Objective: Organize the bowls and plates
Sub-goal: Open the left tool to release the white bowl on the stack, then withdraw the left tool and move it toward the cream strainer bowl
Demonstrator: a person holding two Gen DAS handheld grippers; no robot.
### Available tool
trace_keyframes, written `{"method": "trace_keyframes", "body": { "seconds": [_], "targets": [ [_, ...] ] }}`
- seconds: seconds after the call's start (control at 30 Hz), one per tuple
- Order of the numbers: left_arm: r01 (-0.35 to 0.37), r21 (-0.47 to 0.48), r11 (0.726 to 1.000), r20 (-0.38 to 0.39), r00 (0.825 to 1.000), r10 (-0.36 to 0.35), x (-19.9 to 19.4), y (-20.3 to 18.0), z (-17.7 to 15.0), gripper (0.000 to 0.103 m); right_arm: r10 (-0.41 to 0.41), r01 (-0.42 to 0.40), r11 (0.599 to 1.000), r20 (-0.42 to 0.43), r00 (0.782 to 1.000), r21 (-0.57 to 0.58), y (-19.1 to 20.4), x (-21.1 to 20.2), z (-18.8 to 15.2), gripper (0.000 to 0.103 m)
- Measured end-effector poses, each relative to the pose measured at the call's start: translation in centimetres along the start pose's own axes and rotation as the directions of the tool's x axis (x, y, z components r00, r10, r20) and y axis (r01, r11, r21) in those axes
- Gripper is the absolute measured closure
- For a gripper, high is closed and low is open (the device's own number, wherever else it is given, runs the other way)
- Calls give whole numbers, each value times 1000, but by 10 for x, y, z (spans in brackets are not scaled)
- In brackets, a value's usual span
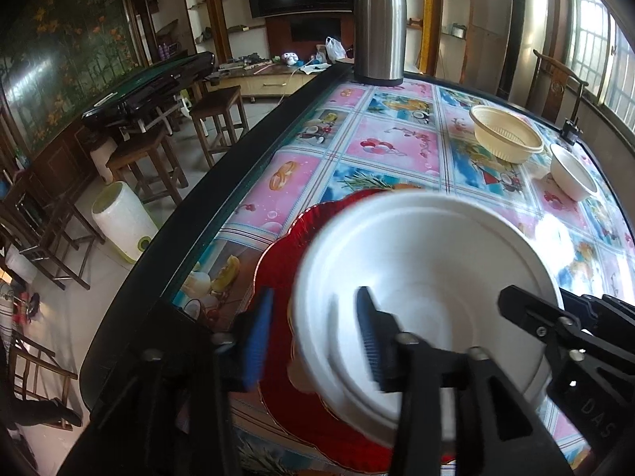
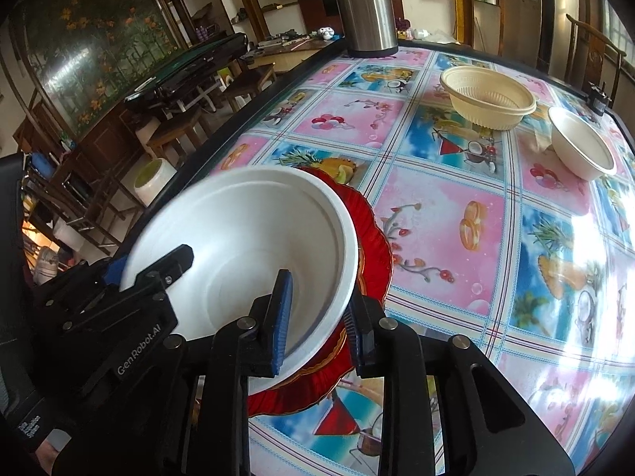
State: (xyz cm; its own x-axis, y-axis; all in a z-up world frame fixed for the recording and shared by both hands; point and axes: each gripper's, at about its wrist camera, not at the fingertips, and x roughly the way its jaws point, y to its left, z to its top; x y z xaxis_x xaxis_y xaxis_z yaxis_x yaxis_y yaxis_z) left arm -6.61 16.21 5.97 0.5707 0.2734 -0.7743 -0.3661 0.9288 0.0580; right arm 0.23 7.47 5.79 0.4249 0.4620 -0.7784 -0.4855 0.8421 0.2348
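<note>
left gripper (image 1: 315,343) straddles the near-left rim of the white bowl (image 1: 428,277), pads apart, one outside the wall and one inside, with clear gaps on both sides, so not pressing. the bowl sits tilted on the red plate (image 1: 285,246), near the left edge of the table (image 1: 254,150). across the bowl, right gripper (image 2: 317,313) brackets the opposite rim, one blue pad inside the bowl, the other just outside against the wall; jaws narrow, but whether they actually pinch the rim i cannot tell. further right and well apart, a cream bowl (image 2: 488,97) stands upright near the table's far side, a second white bowl (image 2: 581,144) just beside it, tipped. a steel flask (image 2: 365,4) stands at the far edge.
</note>
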Motion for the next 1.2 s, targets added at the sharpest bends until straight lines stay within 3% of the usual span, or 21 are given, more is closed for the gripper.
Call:
{"method": "trace_keyframes", "body": {
  "seconds": [0.2,0.5,0.57,0.63,0.7,0.77,1.2],
  "targets": [
    [-19,4,1000,37,999,19,-7,0,2,52,-5,4,1000,33,999,29,-7,-10,1,78],
    [24,25,999,74,997,-26,-18,-17,5,51,-1,-4,998,78,997,63,-20,-31,0,78],
    [30,34,999,79,996,-32,-19,-23,6,48,-2,-4,997,83,997,75,-24,-35,0,78],
    [47,40,998,86,995,-51,-22,-29,8,36,-6,-2,996,89,996,84,-29,-39,1,78],
    [50,40,998,96,994,-54,-24,-35,11,27,-15,7,996,90,996,88,-34,-41,1,72],
    [57,47,997,101,993,-61,-25,-42,14,26,-19,10,995,98,995,95,-40,-44,1,58],
    [95,125,988,65,993,-103,-14,-103,37,26,-64,37,977,127,990,208,-106,-65,9,58]
  ]
}}
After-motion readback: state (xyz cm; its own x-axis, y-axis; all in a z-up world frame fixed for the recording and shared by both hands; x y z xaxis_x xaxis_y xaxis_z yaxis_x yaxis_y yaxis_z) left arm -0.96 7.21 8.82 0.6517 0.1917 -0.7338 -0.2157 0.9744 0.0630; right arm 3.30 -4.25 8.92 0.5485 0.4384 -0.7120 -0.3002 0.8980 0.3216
